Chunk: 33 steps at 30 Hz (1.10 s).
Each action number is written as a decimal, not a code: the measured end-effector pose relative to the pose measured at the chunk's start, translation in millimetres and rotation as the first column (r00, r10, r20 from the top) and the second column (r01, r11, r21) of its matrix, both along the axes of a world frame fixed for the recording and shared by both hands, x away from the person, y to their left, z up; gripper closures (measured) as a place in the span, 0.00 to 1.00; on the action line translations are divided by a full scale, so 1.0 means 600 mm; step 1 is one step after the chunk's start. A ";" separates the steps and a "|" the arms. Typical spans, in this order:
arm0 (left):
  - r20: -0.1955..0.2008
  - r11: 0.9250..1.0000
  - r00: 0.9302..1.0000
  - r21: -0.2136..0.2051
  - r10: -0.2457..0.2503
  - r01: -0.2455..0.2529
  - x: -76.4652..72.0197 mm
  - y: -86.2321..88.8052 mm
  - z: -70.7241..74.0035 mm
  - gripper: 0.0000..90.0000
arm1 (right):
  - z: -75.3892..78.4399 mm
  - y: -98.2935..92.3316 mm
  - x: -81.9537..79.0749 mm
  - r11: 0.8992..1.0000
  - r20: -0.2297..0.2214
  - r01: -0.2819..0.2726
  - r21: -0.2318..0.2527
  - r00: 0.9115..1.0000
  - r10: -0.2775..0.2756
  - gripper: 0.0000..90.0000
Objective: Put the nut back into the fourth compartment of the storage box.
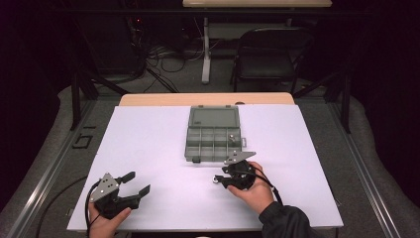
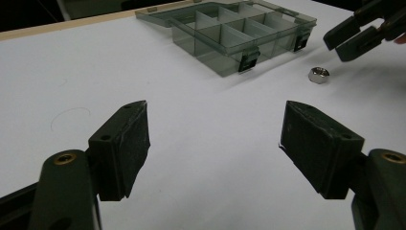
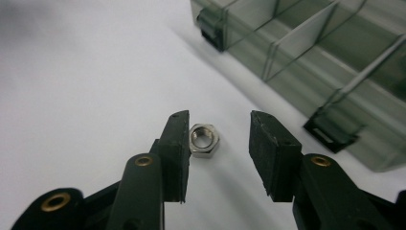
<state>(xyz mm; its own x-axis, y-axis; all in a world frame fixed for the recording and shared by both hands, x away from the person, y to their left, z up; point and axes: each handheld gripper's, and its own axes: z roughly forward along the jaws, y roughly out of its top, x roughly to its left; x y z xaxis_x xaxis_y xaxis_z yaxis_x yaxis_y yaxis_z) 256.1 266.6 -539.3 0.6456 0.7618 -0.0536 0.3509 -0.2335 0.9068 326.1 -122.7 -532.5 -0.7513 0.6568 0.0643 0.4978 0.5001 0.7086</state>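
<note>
A small silver hex nut (image 3: 204, 140) lies flat on the white table sheet, just in front of a smoky transparent organizer box (image 1: 213, 141) whose lid is folded back. My right gripper (image 3: 218, 143) is open and low over the sheet. The nut sits between its jaws, close to the left pad (image 3: 176, 153). In the high view the right gripper (image 1: 218, 181) points left, near the box's front edge. My left gripper (image 1: 139, 182) is wide open near the front left of the sheet, holding nothing. From the left gripper (image 2: 215, 143) view, the nut (image 2: 318, 74) and box (image 2: 234, 36) lie farther off.
The box has several divided compartments, and a small pale part (image 1: 231, 138) sits in one at its right side. Black latches (image 3: 330, 134) stick out of the box's front wall. The white sheet (image 1: 148, 139) covers a wooden table. A folding chair (image 1: 270, 57) stands beyond the table.
</note>
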 end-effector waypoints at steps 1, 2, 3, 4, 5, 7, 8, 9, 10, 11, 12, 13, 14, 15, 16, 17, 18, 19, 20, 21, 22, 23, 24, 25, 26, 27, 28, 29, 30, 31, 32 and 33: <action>-0.001 1.000 1.000 -0.001 0.001 -0.001 0.000 0.000 0.000 0.28 | -0.008 0.006 0.000 1.000 0.010 -0.002 0.008 1.000 0.002 0.66; -0.001 1.000 1.000 0.000 -0.001 0.001 0.000 0.000 0.000 0.28 | -0.013 0.011 0.001 1.000 0.008 -0.011 0.000 1.000 0.011 0.66; 0.000 1.000 1.000 0.001 0.003 -0.003 -0.001 0.001 0.000 0.28 | -0.016 0.014 0.001 1.000 -0.001 -0.017 -0.020 1.000 0.017 0.66; 0.000 1.000 1.000 -0.003 0.006 -0.006 -0.001 0.001 0.000 0.28 | -0.023 0.020 0.003 1.000 0.017 -0.012 0.007 1.000 0.012 0.66; -0.002 1.000 1.000 -0.003 0.004 -0.004 -0.001 0.002 -0.001 0.28 | -0.024 0.023 0.003 1.000 0.004 -0.019 -0.008 1.000 0.019 0.66; -0.001 1.000 1.000 -0.005 0.009 -0.009 -0.002 0.004 0.000 0.28 | -0.031 0.031 0.008 0.999 0.014 -0.029 -0.023 0.999 0.030 0.65; -0.001 1.000 1.000 -0.011 0.011 -0.011 -0.002 0.005 0.000 0.28 | -0.031 0.031 0.008 0.999 0.014 -0.029 -0.023 0.999 0.030 0.65; 0.001 1.000 1.000 -0.009 0.014 -0.014 -0.001 0.005 0.000 0.28 | -0.035 0.032 0.011 0.999 0.013 -0.024 -0.037 1.000 0.025 0.66; 0.001 1.000 1.000 -0.009 0.014 -0.014 -0.001 0.005 0.000 0.28 | -0.035 0.032 0.011 0.999 0.013 -0.024 -0.037 1.000 0.025 0.66; 0.001 1.000 1.000 -0.013 0.012 -0.012 -0.001 0.003 0.000 0.28 | -0.037 0.032 0.013 0.999 0.009 -0.023 -0.039 1.000 0.023 0.67; 0.000 1.000 1.000 -0.005 0.007 -0.007 0.000 0.002 0.000 0.28 | -0.039 0.032 0.015 0.999 0.007 -0.026 -0.043 1.000 0.027 0.70; -0.002 1.000 1.000 0.001 0.007 -0.007 0.000 0.001 0.000 0.28 | -0.040 0.032 0.015 0.999 -0.005 -0.031 -0.035 1.000 0.031 0.74; -0.001 1.000 1.000 0.000 0.004 -0.004 0.001 0.000 0.000 0.28 | -0.041 0.033 0.014 0.999 -0.007 -0.039 -0.035 0.999 0.039 0.75; -0.001 1.000 1.000 0.000 0.004 -0.004 0.001 0.000 0.000 0.28 | -0.041 0.033 0.014 0.999 -0.007 -0.039 -0.035 0.999 0.039 0.75; -0.002 1.000 1.000 -0.001 0.005 -0.005 0.001 0.000 0.000 0.28 | -0.040 0.033 0.014 0.998 -0.003 -0.041 -0.040 0.999 0.041 0.76; -0.003 1.000 1.000 -0.002 0.007 -0.007 0.002 0.000 -0.001 0.28 | -0.040 0.033 0.014 0.998 -0.002 -0.038 -0.043 0.999 0.038 0.76; -0.004 1.000 1.000 -0.002 0.008 -0.008 0.002 0.000 0.000 0.28 | -0.040 0.033 0.014 0.998 -0.003 -0.033 -0.046 0.999 0.033 0.76; -0.003 1.000 1.000 -0.001 0.006 -0.006 0.003 0.000 -0.001 0.28 | -0.041 0.033 0.015 0.999 -0.010 -0.044 -0.022 0.999 0.044 0.76; -0.002 1.000 1.000 -0.002 0.002 -0.002 0.003 -0.001 -0.001 0.28 | -0.039 0.033 0.014 0.999 -0.008 -0.037 -0.035 0.999 0.037 0.76; -0.004 1.000 1.000 -0.001 0.000 0.000 0.003 -0.001 -0.001 0.28 | -0.035 0.032 0.013 0.999 -0.006 -0.036 -0.038 0.999 0.036 0.76; -0.001 1.000 1.000 -0.001 -0.002 0.002 0.003 -0.001 0.000 0.28 | -0.030 0.029 0.014 0.999 -0.007 -0.035 -0.038 0.999 0.034 0.76; -0.001 1.000 1.000 -0.001 -0.002 0.002 0.003 -0.001 0.000 0.28 | -0.030 0.029 0.014 0.999 -0.007 -0.035 -0.038 0.999 0.034 0.76; 0.000 1.000 1.000 -0.002 -0.002 0.002 0.002 -0.001 0.000 0.28 | -0.026 0.027 0.015 0.999 0.011 -0.026 -0.020 1.000 0.027 0.76; 0.000 1.000 1.000 -0.003 -0.003 0.003 0.002 -0.001 -0.001 0.28 | -0.018 0.022 0.018 0.999 0.008 -0.024 -0.023 1.000 0.024 0.76; -0.001 1.000 1.000 -0.003 -0.003 0.003 0.003 -0.001 -0.001 0.28 | -0.010 0.018 0.022 1.000 0.016 -0.014 -0.011 1.000 0.014 0.76; -0.001 1.000 1.000 -0.004 -0.002 0.002 0.003 -0.001 -0.001 0.28 | 0.001 0.012 0.027 1.000 0.009 -0.010 -0.020 1.000 0.010 0.76; -0.001 1.000 1.000 -0.004 -0.002 0.002 0.003 -0.001 -0.001 0.28 | 0.010 0.007 0.032 1.000 0.017 -0.001 -0.021 1.000 0.002 0.76; -0.002 1.000 1.000 -0.006 -0.002 0.002 0.003 -0.001 0.000 0.28 | 0.019 0.003 0.038 1.000 0.028 0.011 -0.022 1.000 -0.010 0.76; -0.001 1.000 1.000 -0.003 -0.003 0.003 0.003 -0.001 0.000 0.28 | 0.028 -0.003 0.045 1.000 0.037 0.020 -0.023 0.999 -0.019 0.76; -0.002 1.000 1.000 -0.003 -0.002 0.002 0.003 -0.001 0.000 0.28 | 0.036 -0.008 0.052 0.999 0.052 0.033 -0.017 0.998 -0.032 0.76; -0.003 1.000 1.000 -0.004 -0.002 0.002 0.003 -0.002 -0.001 0.28 | 0.045 -0.014 0.060 0.999 0.047 0.042 -0.027 0.998 -0.040 0.76; -0.005 1.000 1.000 -0.004 -0.002 0.002 0.004 -0.002 -0.001 0.28 | 0.054 -0.020 0.068 0.998 0.042 0.054 -0.038 0.998 -0.052 0.76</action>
